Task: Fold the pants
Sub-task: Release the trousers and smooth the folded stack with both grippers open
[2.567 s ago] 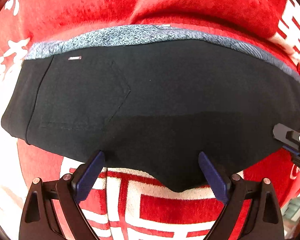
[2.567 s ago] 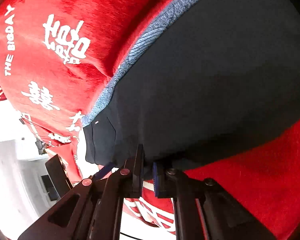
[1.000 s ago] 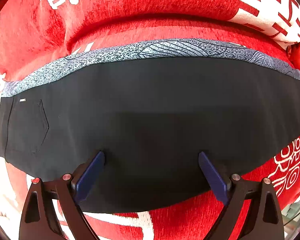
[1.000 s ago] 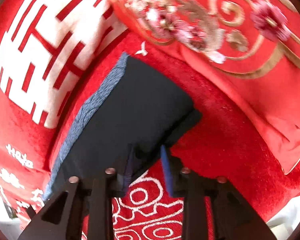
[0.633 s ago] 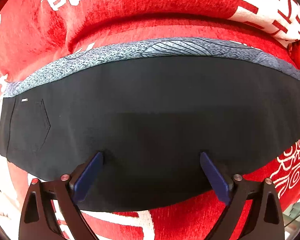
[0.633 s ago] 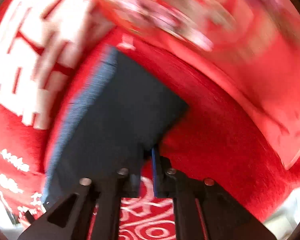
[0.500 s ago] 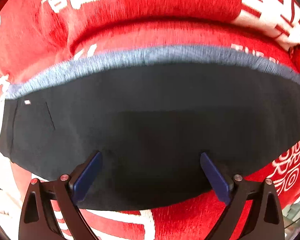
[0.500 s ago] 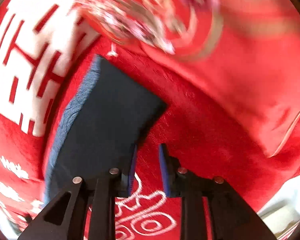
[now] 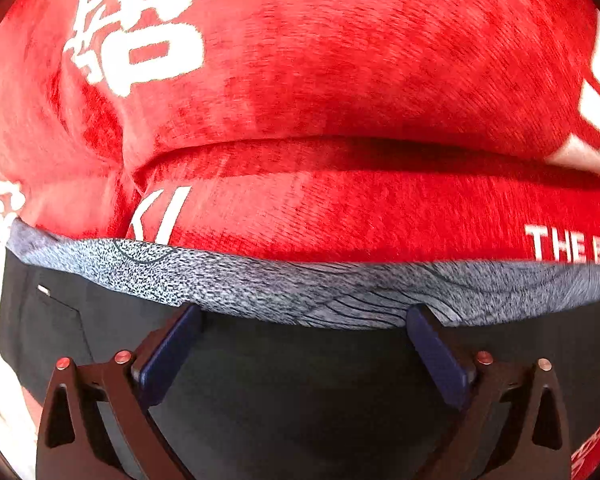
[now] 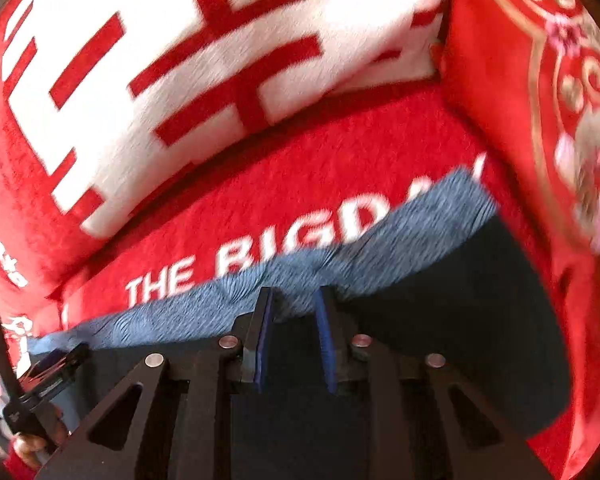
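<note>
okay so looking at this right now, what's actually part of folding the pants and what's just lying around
Part of the job:
- black pants, with grey patterned band
- left gripper, open
- right gripper, slightly open

Just there:
- red blanket underneath
- red-and-white cushion
- embroidered red cushion

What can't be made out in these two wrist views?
- Left wrist: the near edge of the black pants is cut off by the frame and the left gripper.
- Right wrist: motion blur smears the grey patterned band; whether the right gripper pinches cloth is unclear.
- Right wrist: the lettering on the red blanket is partly covered by the band.
</note>
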Demonstrator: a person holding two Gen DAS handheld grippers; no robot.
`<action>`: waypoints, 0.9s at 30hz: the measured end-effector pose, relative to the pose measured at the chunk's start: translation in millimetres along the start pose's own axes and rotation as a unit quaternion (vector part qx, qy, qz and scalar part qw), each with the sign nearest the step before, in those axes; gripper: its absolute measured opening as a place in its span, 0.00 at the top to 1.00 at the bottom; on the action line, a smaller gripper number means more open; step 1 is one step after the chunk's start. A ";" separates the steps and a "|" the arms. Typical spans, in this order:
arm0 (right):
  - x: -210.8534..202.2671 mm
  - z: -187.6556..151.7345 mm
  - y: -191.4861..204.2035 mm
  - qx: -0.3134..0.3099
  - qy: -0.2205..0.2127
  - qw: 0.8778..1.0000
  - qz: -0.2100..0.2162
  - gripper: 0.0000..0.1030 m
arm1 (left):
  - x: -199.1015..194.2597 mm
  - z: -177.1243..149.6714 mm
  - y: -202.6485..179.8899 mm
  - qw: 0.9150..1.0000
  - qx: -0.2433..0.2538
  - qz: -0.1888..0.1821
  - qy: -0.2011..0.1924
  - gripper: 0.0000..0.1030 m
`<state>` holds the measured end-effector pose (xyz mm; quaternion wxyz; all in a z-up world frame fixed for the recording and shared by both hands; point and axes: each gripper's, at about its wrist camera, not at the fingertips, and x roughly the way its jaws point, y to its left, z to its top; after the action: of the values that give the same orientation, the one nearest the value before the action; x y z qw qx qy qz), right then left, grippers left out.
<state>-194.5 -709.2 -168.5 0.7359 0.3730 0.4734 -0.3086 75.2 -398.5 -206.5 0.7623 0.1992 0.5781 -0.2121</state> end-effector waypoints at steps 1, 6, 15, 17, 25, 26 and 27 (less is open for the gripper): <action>-1.8 4.6 -5.3 0.004 -0.006 1.000 -0.015 0.80 | 1.0 2.2 4.3 1.000 -0.004 -0.005 0.003 0.00; -15.3 23.1 -45.4 0.053 -0.010 0.997 -0.048 0.78 | -3.7 12.7 30.4 0.999 -0.031 0.025 0.019 0.00; -43.2 -48.3 -12.5 -0.008 0.051 0.998 -0.035 0.51 | -25.7 -62.8 30.2 0.997 0.034 0.025 0.071 0.00; -40.6 -69.5 -10.2 -0.032 0.034 0.998 -0.046 0.51 | -30.5 -85.4 39.1 0.999 -0.007 0.008 0.046 0.00; -35.6 -75.5 -2.9 -0.064 0.035 0.997 -0.038 0.36 | -43.7 -101.2 42.2 0.997 -0.015 0.017 0.074 0.00; -34.8 -74.6 -2.8 -0.063 0.036 0.997 -0.034 0.35 | -45.7 -101.4 41.5 0.997 -0.012 0.023 0.074 0.00; -34.4 -77.2 -0.6 -0.064 0.036 0.997 -0.034 0.35 | -47.7 -100.5 40.6 0.997 -0.010 0.026 0.074 0.00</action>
<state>-243.4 -641.1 -157.9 0.7295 0.3198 0.5312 -0.2889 6.0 -305.1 -183.5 0.7247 0.2213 0.6298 -0.1708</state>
